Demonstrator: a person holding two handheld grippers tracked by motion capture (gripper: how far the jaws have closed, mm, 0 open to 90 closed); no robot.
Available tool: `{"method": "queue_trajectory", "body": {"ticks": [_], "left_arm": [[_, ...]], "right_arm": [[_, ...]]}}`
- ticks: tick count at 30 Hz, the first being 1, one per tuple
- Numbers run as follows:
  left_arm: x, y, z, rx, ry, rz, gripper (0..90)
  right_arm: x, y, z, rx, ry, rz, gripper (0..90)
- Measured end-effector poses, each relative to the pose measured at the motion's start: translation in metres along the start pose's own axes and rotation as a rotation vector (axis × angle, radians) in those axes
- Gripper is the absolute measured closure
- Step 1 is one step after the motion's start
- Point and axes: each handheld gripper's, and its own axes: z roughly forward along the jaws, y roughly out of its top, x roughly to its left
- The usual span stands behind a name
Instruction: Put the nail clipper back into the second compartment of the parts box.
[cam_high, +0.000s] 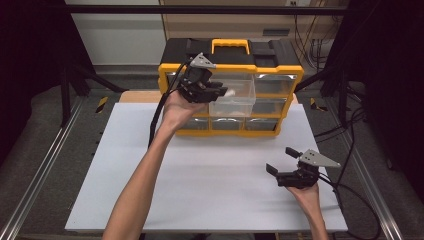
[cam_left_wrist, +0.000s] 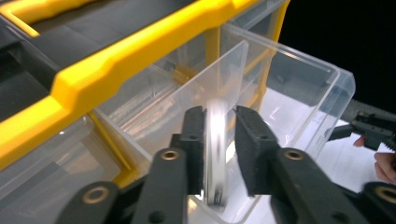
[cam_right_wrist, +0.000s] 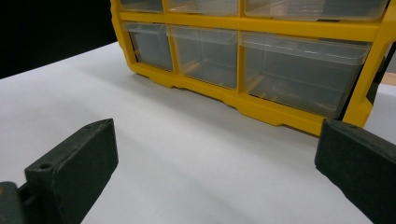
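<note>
I note my left gripper (cam_left_wrist: 219, 140) part-closed around a white ring (cam_left_wrist: 216, 154) over the pulled-out drawer (cam_high: 235, 97), right gripper (cam_high: 282, 162) wide open, empty, bare table (cam_high: 200, 170) ahead.

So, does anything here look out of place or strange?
One clear drawer in the top row of the yellow organizer is pulled out, while the other drawers sit flush. The left gripper holds a small whitish round object over it. The right gripper is open above the table. No spill or damage is visible.
</note>
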Motion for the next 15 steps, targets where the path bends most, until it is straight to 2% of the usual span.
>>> {"method": "queue_trajectory", "body": {"ticks": [1,4,8,10,13,15], "left_arm": [[0.000,0.000,-0.002,-0.010,0.006,-0.001,70.3],[0.000,-0.003,-0.013,-0.050,0.021,-0.003,61.1],[0.001,-0.006,-0.023,-0.078,0.029,-0.004,50.6],[0.003,-0.011,-0.034,-0.107,0.022,-0.018,46.4],[0.006,-0.017,-0.042,-0.132,0.009,-0.031,42.4],[0.008,-0.026,-0.051,-0.162,0.012,-0.035,36.2]], "right_arm": [[0.000,0.000,0.000,0.000,0.000,0.000,0.3],[0.000,0.000,0.000,-0.003,-0.002,0.000,0.3],[0.000,0.000,0.000,-0.002,-0.003,-0.001,0.2],[0.000,0.000,0.000,-0.001,-0.004,-0.001,0.3],[0.000,0.000,0.000,-0.003,-0.005,0.000,0.3],[0.000,0.000,0.000,0.001,-0.004,0.001,0.2]]}}
